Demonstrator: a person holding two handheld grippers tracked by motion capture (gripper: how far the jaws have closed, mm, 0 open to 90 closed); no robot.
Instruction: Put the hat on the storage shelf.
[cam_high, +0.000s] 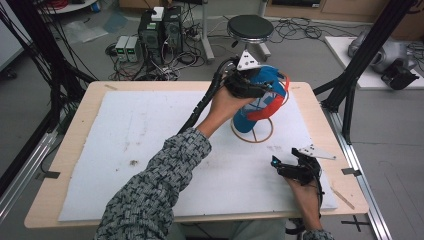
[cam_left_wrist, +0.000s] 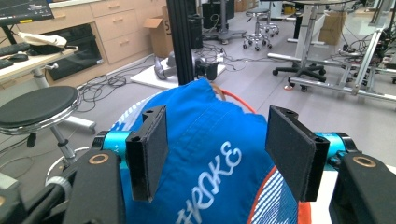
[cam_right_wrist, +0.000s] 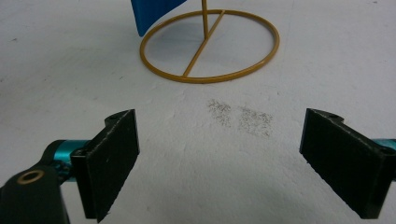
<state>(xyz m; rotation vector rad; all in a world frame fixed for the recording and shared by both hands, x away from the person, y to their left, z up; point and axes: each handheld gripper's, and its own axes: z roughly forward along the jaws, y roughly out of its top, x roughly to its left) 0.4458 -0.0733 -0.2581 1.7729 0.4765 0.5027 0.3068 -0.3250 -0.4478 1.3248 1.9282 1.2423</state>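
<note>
White felt (cam_high: 150, 145) covered the wooden table, cables and computer towers (cam_high: 160, 30) crowding the floor behind. At the far side the left gripper (cam_left_wrist: 217, 154) hovered over a blue cap (cam_left_wrist: 210, 140) hung on a gold wire stand (cam_right_wrist: 208, 44) — pads apart, not pressing the cloth, seemingly just let go. Nearer the edge, the right gripper (cam_right_wrist: 219, 163) waited on the felt — wide open, empty.

Under the left tongs (cam_high: 260, 86), upper stem of the gold wire stand (cam_high: 252, 131) hidden by the blue cap (cam_high: 260, 95). Ahead of the right tongs (cam_right_wrist: 219, 158), cap cut off by the top edge. Cap lettering (cam_left_wrist: 212, 186) cropped below, unreadable whole.
</note>
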